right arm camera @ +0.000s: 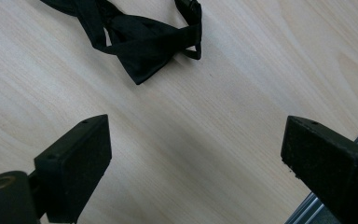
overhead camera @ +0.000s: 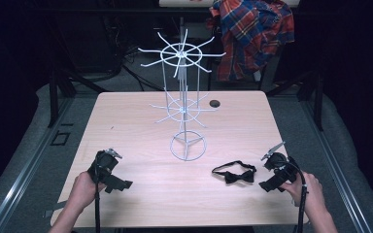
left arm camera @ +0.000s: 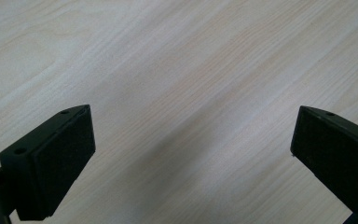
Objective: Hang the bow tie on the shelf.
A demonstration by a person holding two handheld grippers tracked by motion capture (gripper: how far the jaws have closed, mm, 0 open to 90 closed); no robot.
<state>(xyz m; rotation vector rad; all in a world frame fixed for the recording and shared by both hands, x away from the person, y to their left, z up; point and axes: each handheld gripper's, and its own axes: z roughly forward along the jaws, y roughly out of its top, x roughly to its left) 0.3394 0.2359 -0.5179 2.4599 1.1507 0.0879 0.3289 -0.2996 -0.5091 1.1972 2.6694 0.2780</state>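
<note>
A black bow tie (overhead camera: 235, 174) lies flat on the light wooden table (overhead camera: 141, 121), near the front edge on the right side. Its thin strap curls in a loop behind it. The right gripper (overhead camera: 273, 171) sits just beside the bow tie and does not touch it. In the right gripper view its jaws stand wide apart with only bare wood between them, and the bow tie (right arm camera: 140, 35) lies a little ahead. The left gripper (overhead camera: 110, 171) rests on the left side, well apart from the bow tie, jaws wide open and holding nothing. A white wire rack (overhead camera: 183, 97) stands in the middle. Something checked (overhead camera: 252, 34), maybe a shirt, hangs behind the table.
</note>
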